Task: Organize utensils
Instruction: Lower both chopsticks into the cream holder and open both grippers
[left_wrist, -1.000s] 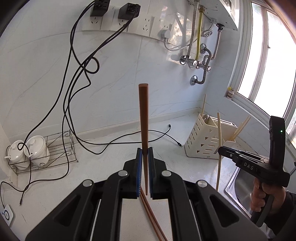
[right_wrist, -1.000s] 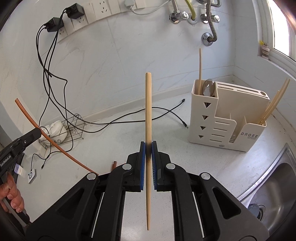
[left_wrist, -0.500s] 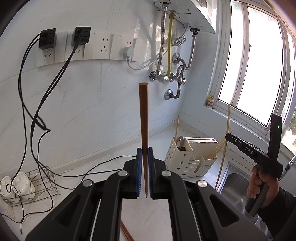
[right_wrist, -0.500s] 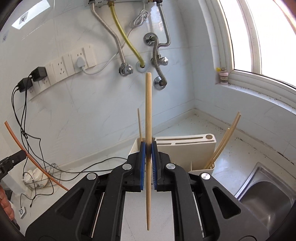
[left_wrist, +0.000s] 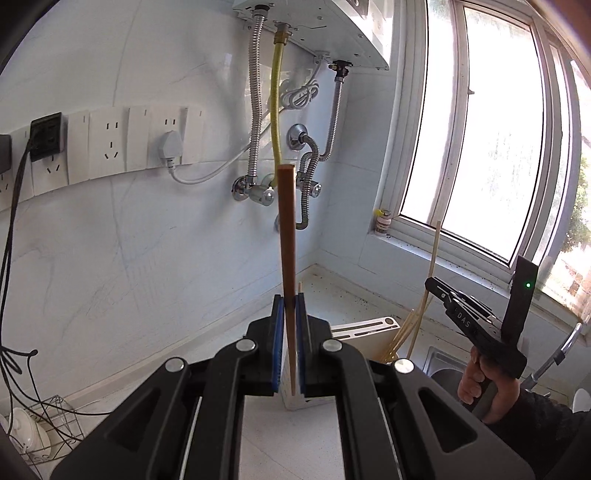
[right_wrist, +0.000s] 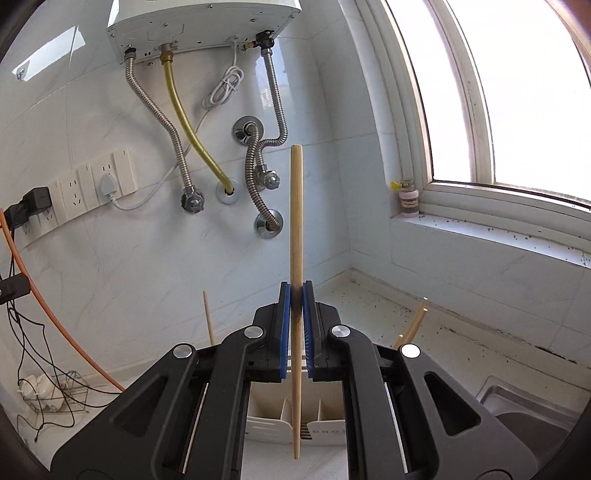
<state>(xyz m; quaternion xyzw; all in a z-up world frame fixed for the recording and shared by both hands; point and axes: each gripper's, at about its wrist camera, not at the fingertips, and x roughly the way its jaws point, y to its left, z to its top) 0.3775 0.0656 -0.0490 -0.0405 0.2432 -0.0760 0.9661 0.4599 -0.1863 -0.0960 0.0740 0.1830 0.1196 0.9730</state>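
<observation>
Right wrist view: a pale chopstick (right_wrist: 296, 258) is being held upright at frame centre, clamped by the right gripper (right_wrist: 296, 325) above the cream utensil holder (right_wrist: 280, 424); the left gripper (left_wrist: 290, 343) is clamping a brown chopstick (left_wrist: 287, 258). Lowering each tip into a compartment is probably being called for next.

Left gripper (left_wrist: 290, 306): jaws closed, blue pads clamped on a brown chopstick (left_wrist: 287, 236) that stands upright, its thick end toward twelve o'clock and its thin tip toward six o'clock behind the pads. Right gripper (right_wrist: 296, 295): jaws closed likewise, pads pinching a pale bamboo chopstick (right_wrist: 296, 221), also upright. In the left wrist view the right gripper appears at about four o'clock, carried by the person's right hand (left_wrist: 484, 384) wrapped around its grip, with a dark sleeve (left_wrist: 535, 435) below the wrist.
</observation>
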